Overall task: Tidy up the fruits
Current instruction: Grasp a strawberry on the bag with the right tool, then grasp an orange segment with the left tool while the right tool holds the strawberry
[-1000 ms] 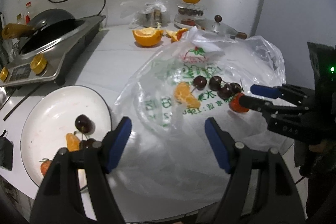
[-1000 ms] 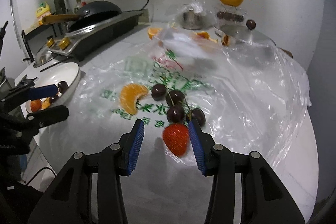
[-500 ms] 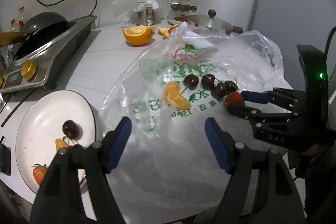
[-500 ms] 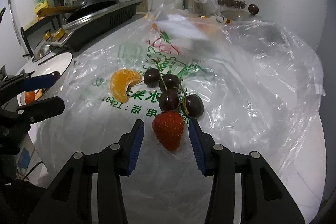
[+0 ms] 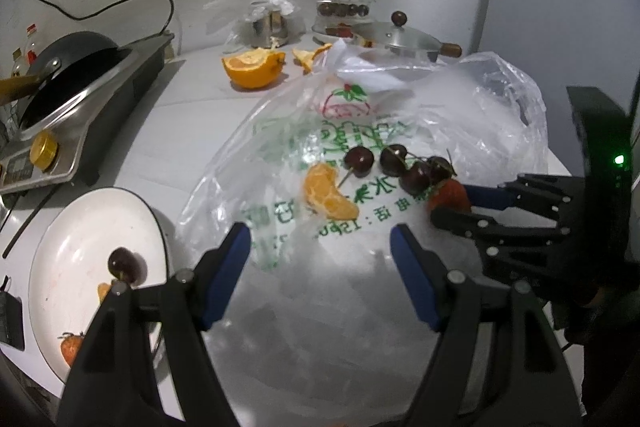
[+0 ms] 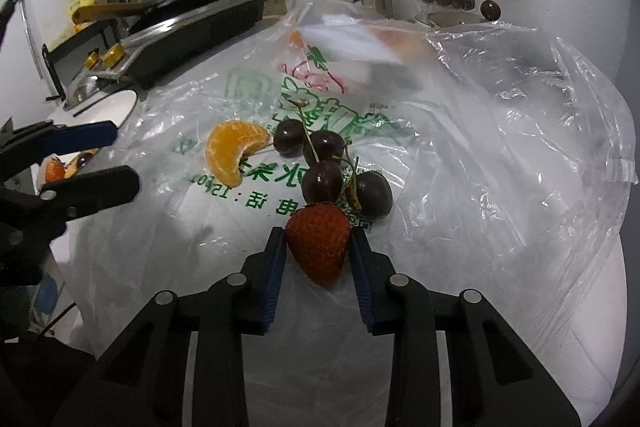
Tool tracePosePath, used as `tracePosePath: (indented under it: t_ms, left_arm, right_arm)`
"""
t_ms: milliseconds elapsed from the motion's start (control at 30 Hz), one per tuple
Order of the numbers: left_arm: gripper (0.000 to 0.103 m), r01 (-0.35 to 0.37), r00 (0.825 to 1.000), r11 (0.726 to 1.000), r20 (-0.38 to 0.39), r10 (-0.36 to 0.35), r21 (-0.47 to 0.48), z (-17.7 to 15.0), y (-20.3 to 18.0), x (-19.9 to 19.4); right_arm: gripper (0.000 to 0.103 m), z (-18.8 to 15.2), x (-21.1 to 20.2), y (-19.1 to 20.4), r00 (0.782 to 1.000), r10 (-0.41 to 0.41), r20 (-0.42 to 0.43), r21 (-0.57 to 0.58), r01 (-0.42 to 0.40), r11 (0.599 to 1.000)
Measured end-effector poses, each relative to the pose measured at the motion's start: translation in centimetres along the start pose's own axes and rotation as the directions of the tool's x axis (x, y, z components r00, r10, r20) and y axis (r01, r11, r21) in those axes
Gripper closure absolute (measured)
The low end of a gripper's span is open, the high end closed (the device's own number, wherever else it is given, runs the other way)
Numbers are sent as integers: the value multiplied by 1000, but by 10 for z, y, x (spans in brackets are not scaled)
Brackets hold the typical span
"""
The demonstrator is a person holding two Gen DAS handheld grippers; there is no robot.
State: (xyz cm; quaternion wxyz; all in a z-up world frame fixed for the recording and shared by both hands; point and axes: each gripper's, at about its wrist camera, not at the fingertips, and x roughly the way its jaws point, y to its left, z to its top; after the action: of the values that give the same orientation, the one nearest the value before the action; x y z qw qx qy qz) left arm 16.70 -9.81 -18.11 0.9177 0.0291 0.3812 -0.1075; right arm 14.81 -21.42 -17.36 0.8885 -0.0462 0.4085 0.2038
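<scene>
A red strawberry sits pinched between the right claw's blue pads on the clear printed bag, touching four dark stemmed cherries with an orange segment just beside them, while the white plate holds a cherry and a strawberry.

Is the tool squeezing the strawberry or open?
Squeezing. The right tool has both blue pads pressed against the strawberry.

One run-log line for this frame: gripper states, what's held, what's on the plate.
right gripper: shut on strawberry, over plastic bag | left gripper: open, holds nothing | white plate: cherry, second strawberry
</scene>
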Motion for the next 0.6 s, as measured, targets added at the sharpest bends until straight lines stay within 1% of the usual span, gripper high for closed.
tracePosePath:
  t_ms: [67, 167, 267, 400, 600]
  left_arm:
    - [29, 1, 1000, 1000, -9, -1, 8, 2, -2, 4]
    - [29, 1, 1000, 999, -15, -1, 33, 7, -6, 9]
    - [29, 4, 1000, 998, 0, -4, 60, 12, -11, 11]
    - [29, 10, 1000, 995, 20, -12, 98, 19, -16, 15]
    - [29, 20, 999, 991, 28, -24, 132, 27, -22, 29]
  right_arm:
    - [69, 1, -7, 1, 999, 40, 27, -9, -40, 999]
    - [69, 5, -18, 6, 996, 65, 63, -39, -62, 997]
    - [69, 11, -29, 8, 989, 92, 113, -54, -86, 995]
    - [69, 20, -38, 6, 984, 93, 153, -50, -87, 995]
    - [69, 31, -41, -9, 981, 72, 180, -38, -66, 997]
